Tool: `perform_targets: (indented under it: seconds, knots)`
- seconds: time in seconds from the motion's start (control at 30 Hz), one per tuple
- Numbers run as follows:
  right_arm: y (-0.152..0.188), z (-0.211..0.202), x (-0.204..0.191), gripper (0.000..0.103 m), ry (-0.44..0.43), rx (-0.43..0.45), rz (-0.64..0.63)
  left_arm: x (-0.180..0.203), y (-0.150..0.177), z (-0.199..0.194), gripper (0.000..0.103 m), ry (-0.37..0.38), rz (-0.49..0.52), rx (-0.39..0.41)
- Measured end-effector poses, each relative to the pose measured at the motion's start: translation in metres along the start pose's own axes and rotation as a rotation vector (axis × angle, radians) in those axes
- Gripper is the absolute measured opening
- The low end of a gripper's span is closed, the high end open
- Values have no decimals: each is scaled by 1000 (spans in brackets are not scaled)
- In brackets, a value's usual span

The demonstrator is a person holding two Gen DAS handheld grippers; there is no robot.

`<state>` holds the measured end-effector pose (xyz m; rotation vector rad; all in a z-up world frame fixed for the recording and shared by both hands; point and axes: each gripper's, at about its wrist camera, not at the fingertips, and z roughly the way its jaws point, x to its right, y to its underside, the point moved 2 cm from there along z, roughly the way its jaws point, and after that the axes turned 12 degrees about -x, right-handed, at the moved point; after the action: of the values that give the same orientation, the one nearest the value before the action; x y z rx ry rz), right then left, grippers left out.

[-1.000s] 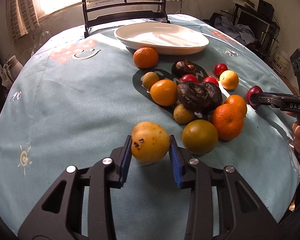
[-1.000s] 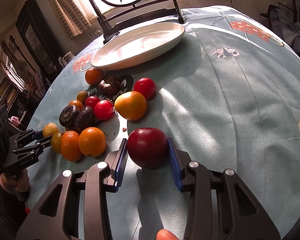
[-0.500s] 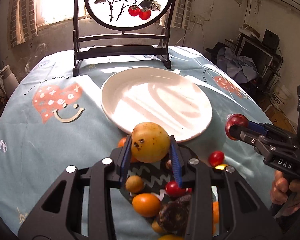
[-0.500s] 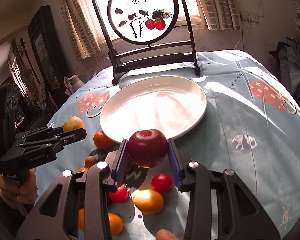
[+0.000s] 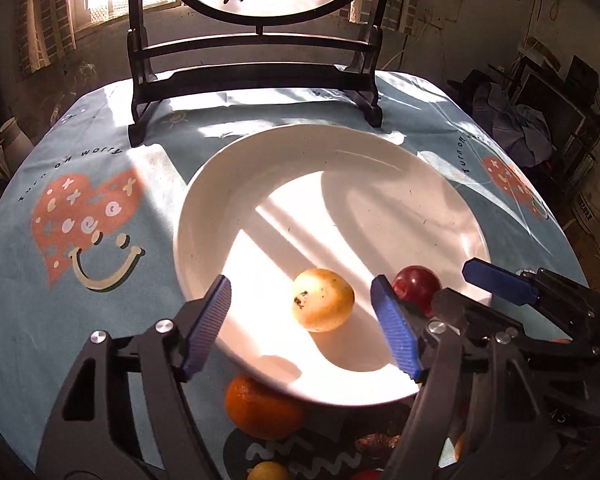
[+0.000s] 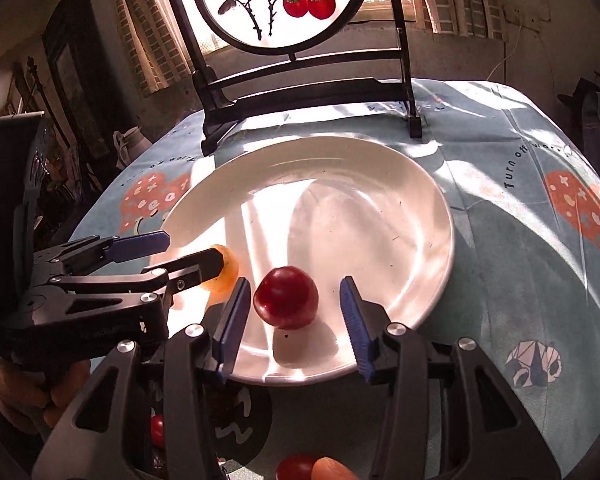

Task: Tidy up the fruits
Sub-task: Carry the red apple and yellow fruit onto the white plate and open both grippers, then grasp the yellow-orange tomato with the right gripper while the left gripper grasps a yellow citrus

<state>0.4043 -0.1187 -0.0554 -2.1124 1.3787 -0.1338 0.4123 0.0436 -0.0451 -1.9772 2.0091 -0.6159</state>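
A yellow speckled fruit (image 5: 323, 299) lies on the near part of the white plate (image 5: 260, 184), between the spread fingers of my open left gripper (image 5: 306, 320). A red apple (image 6: 286, 297) lies on the plate (image 6: 380, 184) between the spread fingers of my open right gripper (image 6: 294, 320). The apple also shows in the left wrist view (image 5: 416, 285), partly behind my left finger. The yellow fruit shows in the right wrist view (image 6: 224, 276), partly behind the left gripper (image 6: 168, 254). The right gripper shows at the right of the left wrist view (image 5: 460, 296).
An orange (image 5: 260, 408) sits on the blue tablecloth just below the plate's near rim, with more fruit (image 5: 268, 472) at the bottom edge. Small red fruits (image 6: 296, 467) lie near my right gripper. A dark wooden stand with a round painted screen (image 5: 256, 72) stands behind the plate.
Both grippers moved forward over the plate and opened. The yellow fruit and the red apple left the jaws and now rest on the plate.
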Motion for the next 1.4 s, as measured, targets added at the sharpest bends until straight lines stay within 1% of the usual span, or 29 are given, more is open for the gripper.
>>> perform_targets:
  seconds: [0.07, 0.13, 0.17, 0.23, 0.27, 0.3, 0.37, 0.4, 0.47, 0.57, 0.63, 0.7, 0.77, 0.9, 0.93, 0.97, 1.0, 1.17, 1.3, 1.37, 1.4]
  knots:
    - [5, -13, -3, 47, 9, 23, -14, -1, 8, -17, 86, -14, 1, 29]
    - [14, -28, -6, 47, 31, 43, -22, -3, 22, -35, 92, -37, 5, 67]
    - [21, -34, -7, 48, 34, 49, -23, -4, 31, -44, 95, -52, 5, 85]
    - [37, -46, -9, 55, 35, 63, -25, -9, 53, -58, 99, -75, -3, 102]
    - [45, -50, -9, 62, 44, 64, -25, -11, 64, -63, 99, -80, -7, 104]
    - [54, -53, -10, 64, 59, 62, -21, -14, 75, -68, 99, -80, -14, 111]
    - [72, -56, -10, 64, 82, 45, -8, -21, 99, -74, 100, -72, -34, 122]
    - [79, -56, -9, 64, 80, 29, 2, -25, 109, -75, 100, -76, -43, 112]
    - [92, -55, -9, 64, 55, -10, 20, -32, 123, -78, 100, -85, -57, 101]
    - [105, -49, -10, 64, 42, -60, 20, -45, 138, -82, 100, -93, -116, 122]
    - [111, -43, -10, 64, 44, -94, 17, -52, 144, -79, 100, -110, -143, 109]
    - [115, -37, -12, 64, 43, -123, 8, -58, 149, -76, 100, -112, -155, 96]
    - [117, -32, -16, 64, 55, -137, -11, -61, 152, -76, 100, -111, -164, 94]
    - [118, -26, -20, 63, 57, -146, -33, -57, 155, -80, 100, -101, -143, 106]
    - [118, -24, -19, 62, 58, -149, -34, -55, 155, -81, 100, -101, -135, 108]
    - [118, -23, -19, 55, 60, -149, -34, -54, 156, -81, 100, -99, -129, 110]
    - [118, -22, -19, 53, 60, -150, -36, -53, 156, -82, 100, -96, -124, 111]
    - [118, -18, -18, 50, 62, -155, -34, -48, 158, -83, 100, -103, -102, 114]
    - [117, -18, -19, 44, 56, -148, -39, -45, 160, -83, 100, -95, -84, 110]
    - [118, -20, -19, 42, 56, -145, -43, -43, 161, -81, 100, -80, -53, 88]
    - [117, -21, -18, 42, 50, -143, -41, -40, 162, -81, 100, -55, -20, 67]
